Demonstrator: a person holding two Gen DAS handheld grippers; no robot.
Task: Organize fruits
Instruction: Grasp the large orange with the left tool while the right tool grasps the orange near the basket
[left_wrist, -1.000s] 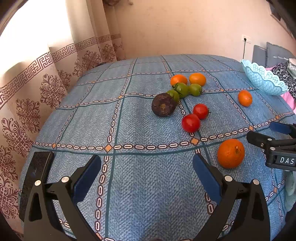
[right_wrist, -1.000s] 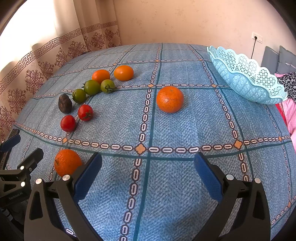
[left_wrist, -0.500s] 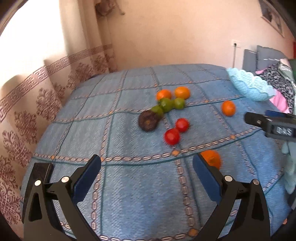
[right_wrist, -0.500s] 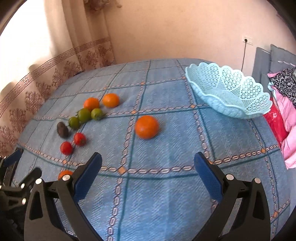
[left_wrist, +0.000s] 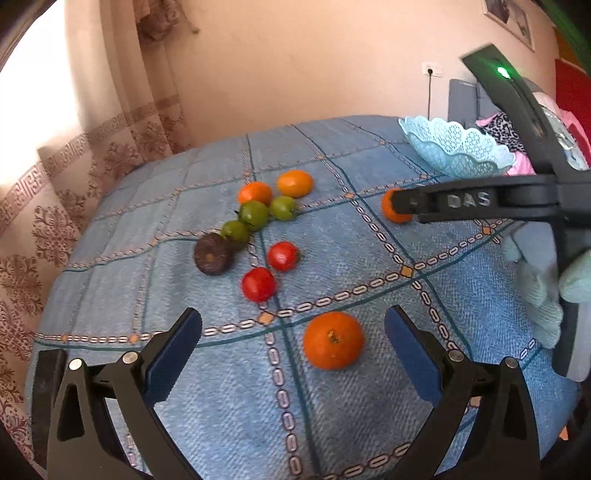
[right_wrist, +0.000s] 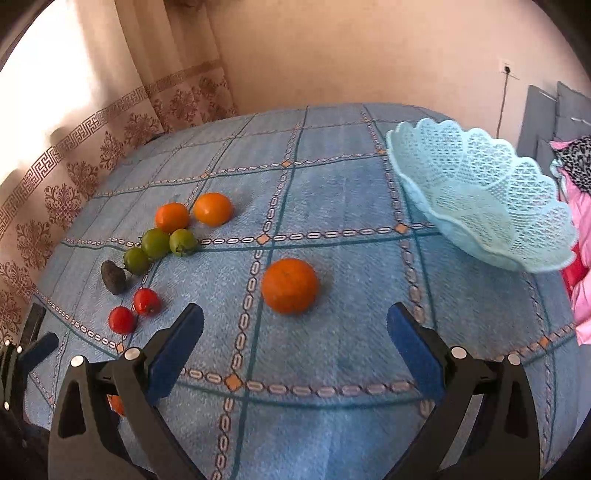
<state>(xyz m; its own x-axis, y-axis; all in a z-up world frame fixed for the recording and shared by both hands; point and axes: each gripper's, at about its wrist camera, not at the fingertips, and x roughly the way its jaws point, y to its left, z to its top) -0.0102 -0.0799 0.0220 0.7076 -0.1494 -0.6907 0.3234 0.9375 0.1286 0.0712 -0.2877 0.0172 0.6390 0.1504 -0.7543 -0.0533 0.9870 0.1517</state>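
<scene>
Fruit lies on a blue patterned cloth. My left gripper (left_wrist: 293, 345) is open, with a large orange (left_wrist: 333, 340) just ahead between its fingers, untouched. My right gripper (right_wrist: 295, 341) is open too, a second orange (right_wrist: 290, 285) sitting just beyond its tips. To the left lie two red tomatoes (right_wrist: 133, 311), three green tomatoes (right_wrist: 157, 243), a dark brown fruit (right_wrist: 113, 277) and two small oranges (right_wrist: 192, 213). An empty light-blue lattice basket (right_wrist: 480, 195) stands at the right. In the left wrist view the right gripper's body (left_wrist: 472, 201) partly hides the second orange (left_wrist: 392, 206).
A patterned curtain (right_wrist: 92, 122) hangs along the left edge of the surface. Grey cushions and pink fabric (right_wrist: 580, 229) lie past the right edge behind the basket. A gloved hand (left_wrist: 543, 280) holds the right gripper. Bare cloth stretches between the oranges and the basket.
Both grippers have risen and tilted, so more wall shows. The left gripper now has the large orange between its fingers; the right gripper has swung across the left wrist view toward the second orange.
</scene>
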